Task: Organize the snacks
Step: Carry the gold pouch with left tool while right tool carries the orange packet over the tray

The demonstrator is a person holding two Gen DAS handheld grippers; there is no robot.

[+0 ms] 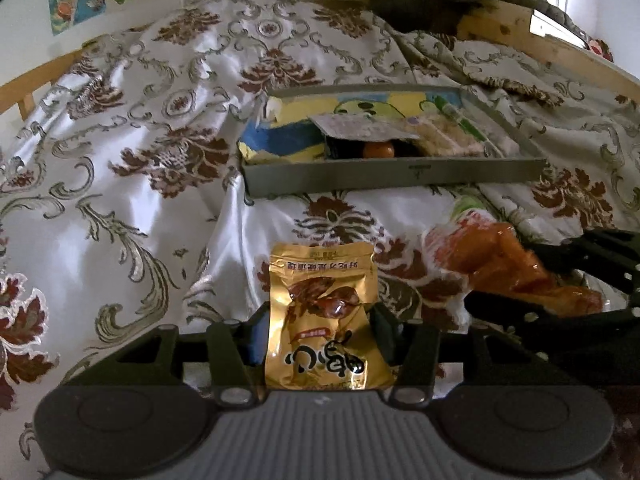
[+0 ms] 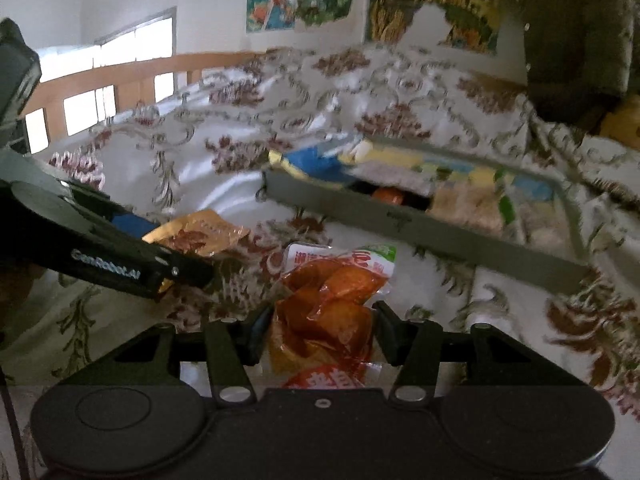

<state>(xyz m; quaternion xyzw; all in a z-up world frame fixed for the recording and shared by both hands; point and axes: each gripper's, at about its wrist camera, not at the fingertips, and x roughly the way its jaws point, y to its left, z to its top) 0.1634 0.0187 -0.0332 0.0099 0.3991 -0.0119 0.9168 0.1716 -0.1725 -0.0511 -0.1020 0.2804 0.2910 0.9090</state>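
Two held packets (image 1: 324, 316) (image 2: 328, 312) short of tray (image 1: 396, 174) rim (bedspread (image 1: 132, 184) between)

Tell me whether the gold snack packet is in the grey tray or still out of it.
Out. The gold snack packet sits clamped in the left gripper above the bedspread, short of the grey tray holding other snacks.

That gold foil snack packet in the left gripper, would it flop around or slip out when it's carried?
The gold foil snack packet would probably bend rather than stay stiff: its free top edge already looks creased. The glossy foil may be slippery, though the left gripper pinches it on both sides. It looks thin and flat, so it is likely light.
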